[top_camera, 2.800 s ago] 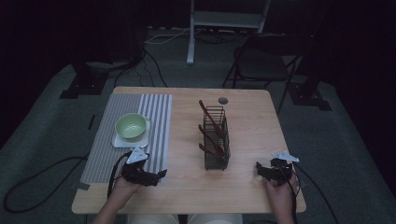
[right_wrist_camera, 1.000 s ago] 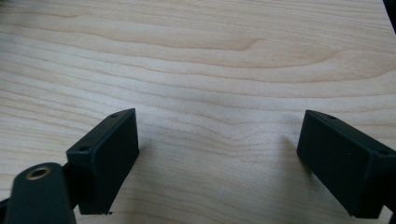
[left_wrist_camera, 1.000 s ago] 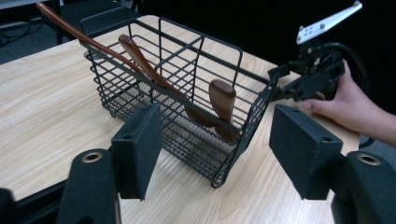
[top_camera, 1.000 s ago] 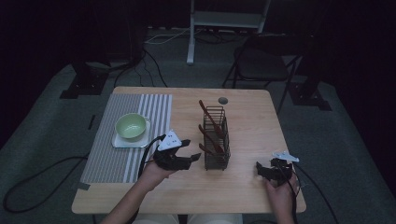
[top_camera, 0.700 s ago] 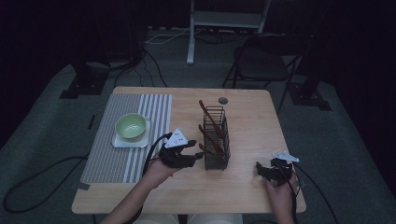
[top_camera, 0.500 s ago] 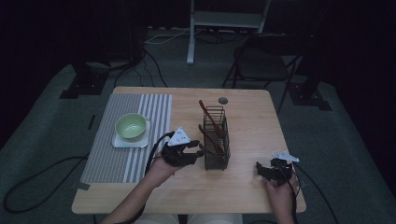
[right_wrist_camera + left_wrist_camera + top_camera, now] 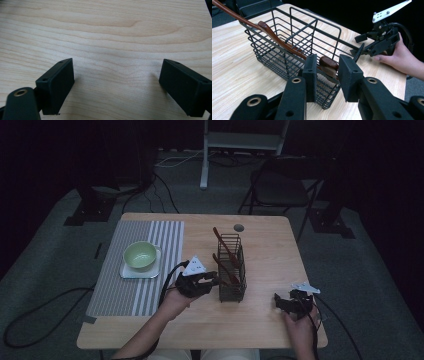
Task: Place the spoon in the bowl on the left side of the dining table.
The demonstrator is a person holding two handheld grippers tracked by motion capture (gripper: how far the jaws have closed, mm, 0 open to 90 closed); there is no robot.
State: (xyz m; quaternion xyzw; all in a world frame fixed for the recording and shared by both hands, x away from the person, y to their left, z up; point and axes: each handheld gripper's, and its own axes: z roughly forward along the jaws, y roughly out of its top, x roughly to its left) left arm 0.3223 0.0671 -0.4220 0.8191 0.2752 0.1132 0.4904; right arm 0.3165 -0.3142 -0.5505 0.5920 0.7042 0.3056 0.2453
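Observation:
A black wire basket [image 7: 232, 290] stands mid-table and holds two brown wooden utensils [image 7: 225, 247]. My left gripper [image 7: 212, 281] is at the basket's near left corner. In the left gripper view its jaws straddle the rounded end of one wooden utensil [image 7: 328, 67] that pokes over the basket [image 7: 287, 37] rim. The left gripper [image 7: 328, 60] is open, with thin gaps on both sides. My right gripper [image 7: 278, 303] rests at the table's near right, and it appears again as the right gripper [image 7: 362, 46] beyond the basket. The right gripper [image 7: 116, 75] is open wide over bare wood.
A striped placemat [image 7: 120, 285] covers the table's left side. On it sits a green bowl [image 7: 139, 254] on a white square plate [image 7: 127, 273]. A round cable hole [image 7: 239, 227] lies behind the basket. A folding chair [image 7: 280, 190] stands beyond the table's far edge.
My left gripper has travelled right from the placemat's near corner to the basket and now frames a utensil's end. The right gripper has stayed put.

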